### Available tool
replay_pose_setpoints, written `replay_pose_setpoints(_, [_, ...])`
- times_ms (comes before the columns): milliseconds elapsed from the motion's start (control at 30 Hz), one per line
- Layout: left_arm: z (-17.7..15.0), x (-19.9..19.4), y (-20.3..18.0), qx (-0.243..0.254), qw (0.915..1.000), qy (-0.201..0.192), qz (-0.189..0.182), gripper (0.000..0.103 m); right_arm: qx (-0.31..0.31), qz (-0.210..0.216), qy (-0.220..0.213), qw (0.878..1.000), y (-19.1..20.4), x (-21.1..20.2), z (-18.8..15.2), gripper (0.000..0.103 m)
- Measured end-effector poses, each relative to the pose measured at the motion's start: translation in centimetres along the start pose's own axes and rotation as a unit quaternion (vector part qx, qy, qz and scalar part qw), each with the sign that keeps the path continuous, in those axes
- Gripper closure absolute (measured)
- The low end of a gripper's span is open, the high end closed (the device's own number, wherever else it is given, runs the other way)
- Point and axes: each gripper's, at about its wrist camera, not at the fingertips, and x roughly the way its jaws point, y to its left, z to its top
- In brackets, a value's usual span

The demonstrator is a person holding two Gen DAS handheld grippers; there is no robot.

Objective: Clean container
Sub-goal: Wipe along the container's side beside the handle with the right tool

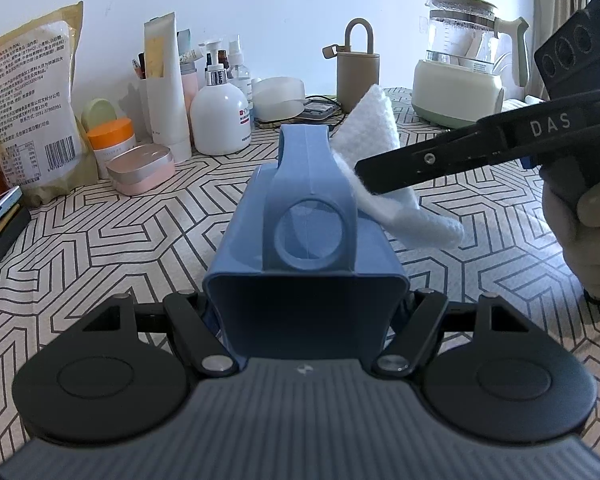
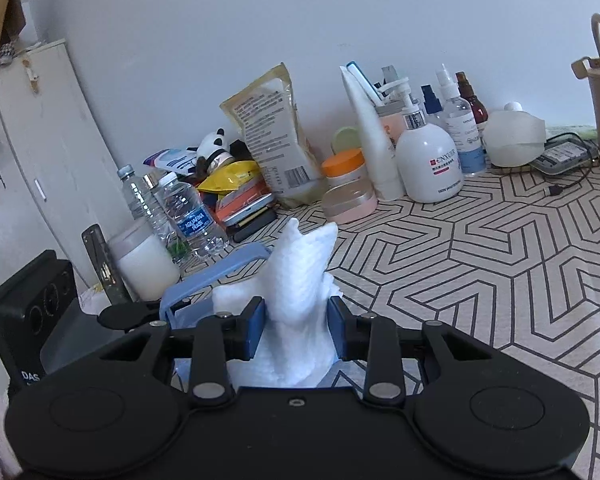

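Observation:
A blue plastic container [image 1: 308, 200] lies on its side, with its open mouth toward the left wrist camera and a ring-shaped handle on top. My left gripper [image 1: 306, 320] is shut on it at the mouth end; the container hides the fingertips. My right gripper [image 1: 380, 180] comes in from the right and is shut on a crumpled white cloth [image 1: 372, 120], which rests against the container's right side. In the right wrist view the cloth [image 2: 304, 264] stands up between the blue pads [image 2: 256, 328] of that gripper [image 2: 296, 328], over the container's rim [image 2: 220, 272]. A gloved hand [image 1: 588, 232] holds the right gripper.
A tablecloth with a geometric pattern [image 1: 480, 248] covers the table. Along the back wall stand a white pump bottle [image 1: 220, 120], tubes, jars, a food pouch [image 1: 28, 100], a beige canister [image 1: 358, 76] and a glass kettle [image 1: 460, 80]. Water bottles [image 2: 192, 216] stand at the left.

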Motion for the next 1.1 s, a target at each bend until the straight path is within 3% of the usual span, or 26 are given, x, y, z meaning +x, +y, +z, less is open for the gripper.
replay_pose_setpoints(233, [0.0,0.0,0.1,-0.004,1.0000,0.000,-0.001,0.030,0.005,-0.002,0.005,1.000,0.0,0.0,-0.1,0.056])
replay_pose_setpoints(333, [0.0,0.1,0.2,-0.009,1.0000,0.001,0.001,0.030,-0.015,0.022,0.014,1.000,1.0,0.0,-0.3,0.056])
replay_pose_setpoints(467, [0.0,0.2,0.9,-0.033,0.9995,0.004,0.001,0.030,-0.081,0.055,0.019,0.995,3.6,-0.1,-0.9,0.066])
replay_pose_setpoints(633, [0.0,0.3,0.9,-0.030,0.9995,0.004,0.004,0.030,-0.090,0.078,0.024,0.993,4.1,-0.1,-1.0,0.069])
replay_pose_setpoints(1100, [0.0,0.2,0.5,-0.014,0.9998,0.004,0.013,0.030,-0.042,0.032,0.004,0.999,1.7,0.2,-0.5,0.071])
